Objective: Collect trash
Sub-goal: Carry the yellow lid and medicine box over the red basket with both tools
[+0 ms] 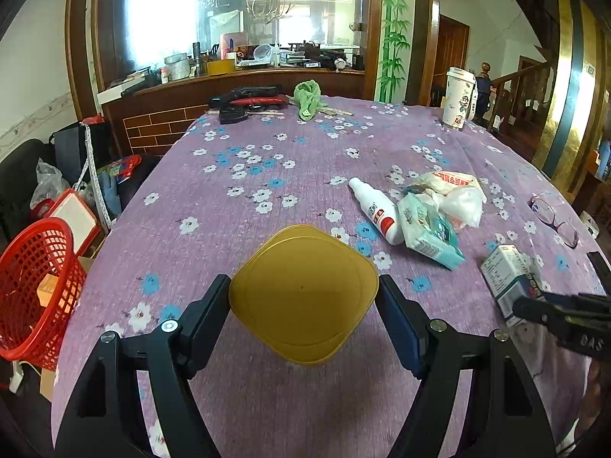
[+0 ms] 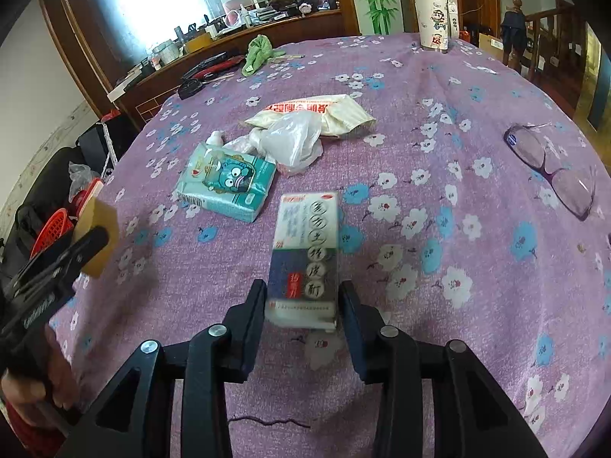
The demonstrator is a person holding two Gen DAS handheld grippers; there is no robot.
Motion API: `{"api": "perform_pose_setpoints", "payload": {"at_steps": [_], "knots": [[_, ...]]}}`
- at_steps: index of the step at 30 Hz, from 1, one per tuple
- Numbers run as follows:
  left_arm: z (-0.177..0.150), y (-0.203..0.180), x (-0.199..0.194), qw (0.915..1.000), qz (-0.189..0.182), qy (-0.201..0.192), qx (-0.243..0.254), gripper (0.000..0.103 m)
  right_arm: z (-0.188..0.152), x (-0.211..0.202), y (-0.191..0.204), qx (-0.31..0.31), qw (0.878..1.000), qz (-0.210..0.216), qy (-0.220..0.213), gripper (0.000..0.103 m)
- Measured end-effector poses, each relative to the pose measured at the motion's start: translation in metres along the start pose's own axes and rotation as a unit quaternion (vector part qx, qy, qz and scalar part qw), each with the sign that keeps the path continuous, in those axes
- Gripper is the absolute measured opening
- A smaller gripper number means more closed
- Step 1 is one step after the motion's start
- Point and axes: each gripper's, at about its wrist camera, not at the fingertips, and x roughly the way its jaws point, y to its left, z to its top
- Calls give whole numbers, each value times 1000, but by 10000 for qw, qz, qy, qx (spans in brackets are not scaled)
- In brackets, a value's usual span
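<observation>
On the surface (image 2: 439, 107), a medicine box (image 2: 305, 255) lies nearest the camera, a tissue pack (image 2: 229, 183) behind it to the left, and a plastic bag (image 2: 294, 141) beyond that. Eyeglasses (image 2: 550, 168) lie well to the right. A paper cup (image 2: 431, 15) stands at the far edge. A basket (image 1: 38, 290) sits beside the surface's left edge.

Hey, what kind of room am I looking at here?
Probably a lived-in home's dining area: a table under a floral cloth, a cluttered wooden counter before a window, and a wooden staircase behind.
</observation>
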Motion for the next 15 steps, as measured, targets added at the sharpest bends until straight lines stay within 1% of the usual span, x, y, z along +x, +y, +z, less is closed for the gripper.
{"api": "perform_pose_setpoints", "payload": {"at_steps": [6,9,14,15], "knots": [[-6,-5,-8,10000,2,-2,36,75,3,7,0,25,10000,-84,23,44],[-8,-8,-10,10000,-10,-6,68,75,1,5,-2,24,10000,-88,-13,37],[-11,-15,-16,9999,-37,-22,111,75,-1,-10,-4,35,9996,22,-286,37],[-11,-16,-17,9999,-42,-29,120,75,-3,-14,-4,51,9993,107,-369,37]]}}
